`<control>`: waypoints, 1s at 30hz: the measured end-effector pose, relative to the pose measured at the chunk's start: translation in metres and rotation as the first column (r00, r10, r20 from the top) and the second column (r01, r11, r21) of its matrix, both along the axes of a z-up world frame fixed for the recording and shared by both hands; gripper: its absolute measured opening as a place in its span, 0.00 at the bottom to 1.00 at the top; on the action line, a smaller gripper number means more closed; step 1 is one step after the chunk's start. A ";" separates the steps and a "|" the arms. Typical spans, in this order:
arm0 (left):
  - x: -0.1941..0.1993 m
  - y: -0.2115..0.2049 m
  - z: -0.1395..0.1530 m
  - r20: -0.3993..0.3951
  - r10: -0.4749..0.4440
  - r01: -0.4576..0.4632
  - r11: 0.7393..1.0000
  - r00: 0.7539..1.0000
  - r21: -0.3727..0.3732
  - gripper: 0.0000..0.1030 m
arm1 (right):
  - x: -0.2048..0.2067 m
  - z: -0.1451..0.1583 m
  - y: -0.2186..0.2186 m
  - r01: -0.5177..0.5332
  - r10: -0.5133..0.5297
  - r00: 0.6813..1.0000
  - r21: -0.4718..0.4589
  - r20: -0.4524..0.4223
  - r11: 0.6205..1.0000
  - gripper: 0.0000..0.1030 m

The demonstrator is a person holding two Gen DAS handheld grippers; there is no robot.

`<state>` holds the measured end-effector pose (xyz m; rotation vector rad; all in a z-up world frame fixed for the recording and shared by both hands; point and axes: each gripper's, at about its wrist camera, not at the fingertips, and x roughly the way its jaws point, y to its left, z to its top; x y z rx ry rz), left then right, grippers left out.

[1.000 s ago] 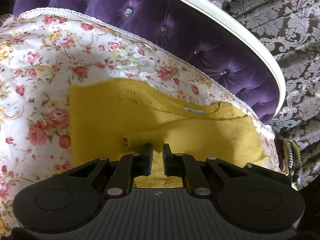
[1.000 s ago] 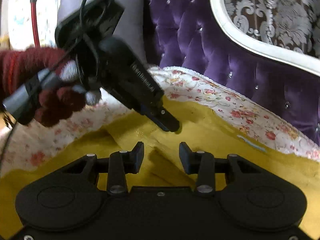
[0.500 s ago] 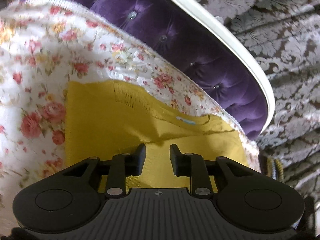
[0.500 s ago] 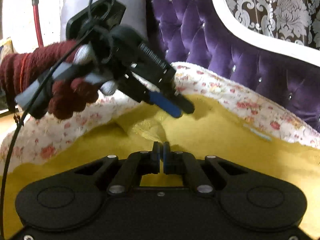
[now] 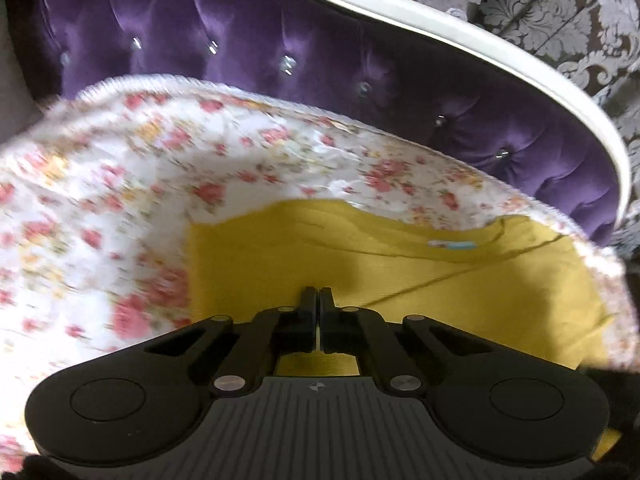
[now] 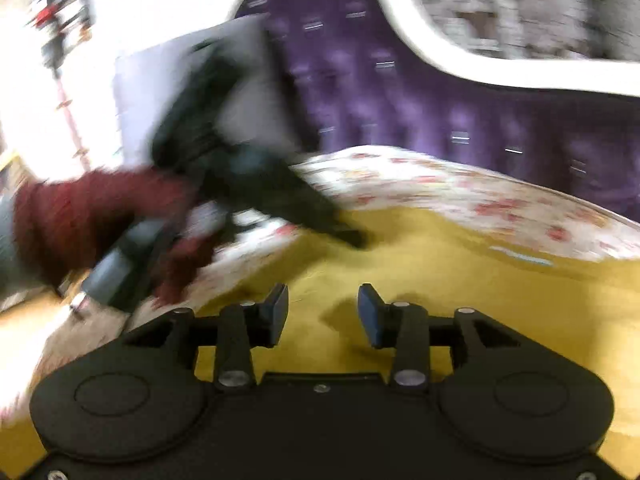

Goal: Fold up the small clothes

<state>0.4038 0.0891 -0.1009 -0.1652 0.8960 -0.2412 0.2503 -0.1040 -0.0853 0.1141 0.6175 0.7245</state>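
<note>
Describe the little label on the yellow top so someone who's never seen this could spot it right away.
Start at the purple tufted velvet headboard, then drop to the floral rose-print bedspread below it. On that lies a mustard-yellow knit top; along its far edge, at the neckline, sits a small pale blue-and-white label. It is the only light, non-yellow patch on the garment.

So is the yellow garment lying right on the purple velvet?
No, the yellow garment lies on a floral sheet that covers the seat below the purple velvet backrest.

Heavy motion blur smears the right wrist view, its upper left blown white; fisheye bends both views' edges.
</note>
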 end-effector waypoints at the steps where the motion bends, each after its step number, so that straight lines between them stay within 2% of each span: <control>1: -0.003 -0.002 0.004 0.020 0.016 -0.017 0.999 1.000 0.045 0.03 | 0.006 -0.001 -0.009 0.063 -0.063 0.998 0.001 -0.017 0.998 0.48; 2: -0.006 -0.004 0.007 0.038 0.025 -0.028 0.997 0.999 0.071 0.03 | 0.012 -0.003 -0.018 0.126 -0.127 0.992 -0.008 -0.028 0.992 0.48; 4: -0.017 -0.008 0.015 0.083 0.022 -0.027 0.998 0.996 0.058 0.03 | 0.023 -0.008 -0.031 0.229 -0.231 0.972 -0.039 -0.041 0.973 0.49; 6: -0.028 -0.017 0.019 0.106 -0.008 0.004 0.999 0.994 0.038 0.04 | 0.032 -0.018 -0.036 0.277 -0.285 0.956 -0.113 -0.065 0.954 0.49; 7: -0.033 -0.022 0.020 0.115 -0.023 0.017 0.998 0.993 0.053 0.04 | 0.036 -0.026 -0.036 0.281 -0.299 0.949 -0.169 -0.097 0.945 0.49; 9: -0.046 -0.032 0.022 0.147 -0.056 0.041 0.994 0.988 0.103 0.04 | 0.029 -0.029 -0.041 0.274 -0.291 0.953 -0.163 -0.086 0.948 0.48; 11: -0.058 -0.037 0.025 0.171 -0.083 0.063 0.991 0.982 0.122 0.05 | 0.021 -0.020 -0.048 0.284 -0.298 0.952 -0.159 -0.071 0.946 0.47; 13: -0.066 -0.041 0.024 0.181 -0.101 0.076 0.987 0.978 0.140 0.05 | 0.014 -0.011 -0.061 0.347 -0.354 0.935 -0.138 -0.031 0.928 0.47; 15: -0.070 -0.042 0.017 0.185 -0.097 0.063 0.981 0.978 0.182 0.07 | 0.010 -0.013 -0.077 0.423 -0.430 0.903 -0.170 -0.009 0.890 0.48; 18: -0.069 -0.038 -0.002 0.137 -0.074 0.037 0.967 0.988 0.254 0.09 | 0.016 -0.032 -0.102 0.498 -0.526 0.848 -0.247 -0.060 0.831 0.48; 20: -0.074 -0.036 -0.010 0.179 -0.088 0.037 0.962 0.980 0.270 0.12 | 0.010 -0.038 -0.118 0.508 -0.527 0.849 -0.214 -0.038 0.834 0.44; 22: -0.078 -0.039 -0.007 0.190 -0.100 0.038 0.951 0.977 0.308 0.12 | 0.007 -0.032 -0.125 0.520 -0.538 0.841 -0.202 -0.046 0.830 0.47; 24: -0.083 -0.037 0.002 0.169 -0.079 0.028 0.957 0.983 0.288 0.12 | -0.002 -0.022 -0.135 0.550 -0.568 0.820 -0.180 -0.066 0.815 0.54; 27: -0.105 -0.026 0.021 0.157 -0.050 0.020 0.982 0.986 0.186 0.13 | -0.032 -0.006 -0.156 0.580 -0.589 0.803 -0.113 -0.090 0.807 0.62; 29: -0.125 -0.020 0.029 0.165 -0.030 0.007 0.990 0.986 0.140 0.24 | -0.056 0.003 -0.168 0.592 -0.599 0.794 -0.089 -0.104 0.801 0.71; 30: -0.136 -0.018 0.033 0.168 -0.020 0.000 0.993 0.986 0.119 0.25 | -0.066 0.007 -0.173 0.597 -0.602 0.790 -0.081 -0.113 0.798 0.71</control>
